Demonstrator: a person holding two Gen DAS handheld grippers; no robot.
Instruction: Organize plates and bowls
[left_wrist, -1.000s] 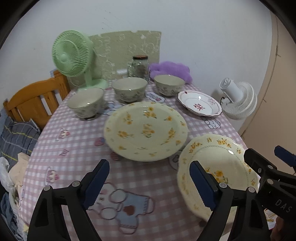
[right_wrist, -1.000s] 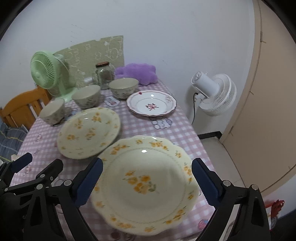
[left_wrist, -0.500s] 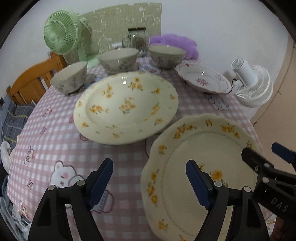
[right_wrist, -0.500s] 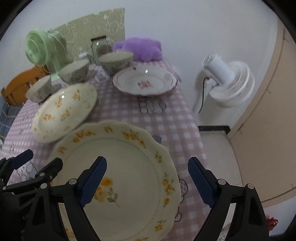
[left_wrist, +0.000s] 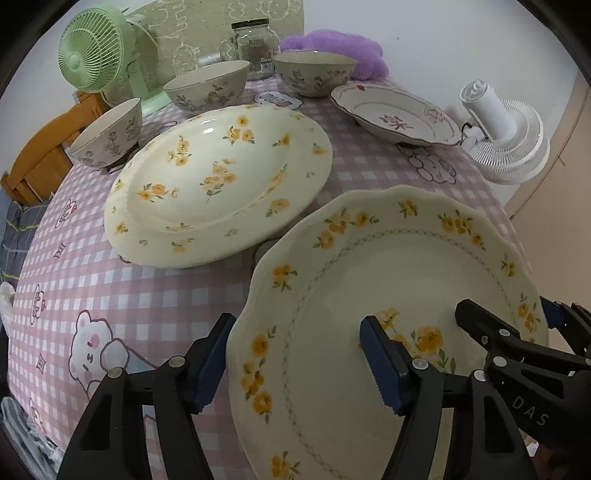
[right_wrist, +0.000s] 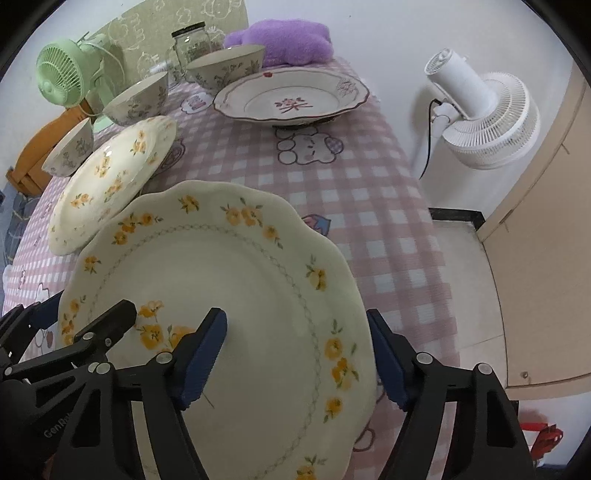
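Observation:
A scalloped cream plate with yellow flowers (left_wrist: 388, 280) (right_wrist: 229, 273) lies nearest at the table's near right. My left gripper (left_wrist: 295, 354) is open, one finger beyond the plate's left rim, the other over its middle. My right gripper (right_wrist: 295, 354) is open, straddling the plate's right rim. A round cream plate with yellow flowers (left_wrist: 218, 181) (right_wrist: 110, 177) lies beyond it. A white plate with a red flower (left_wrist: 395, 118) (right_wrist: 291, 99) sits at the far right. Three floral bowls (left_wrist: 207, 88) (right_wrist: 136, 98) stand along the back.
The table has a pink checked cloth (left_wrist: 92, 288). A green fan (left_wrist: 92, 51), a glass jar (left_wrist: 255, 44) and a purple cushion (right_wrist: 284, 40) stand at the back. A white fan (right_wrist: 480, 118) stands on the floor to the right. A wooden chair (left_wrist: 40, 158) is left.
Both grippers have moved forward and down onto the scalloped plate; it now fills the near view, with fingers on either side of its rims. Both stay open.

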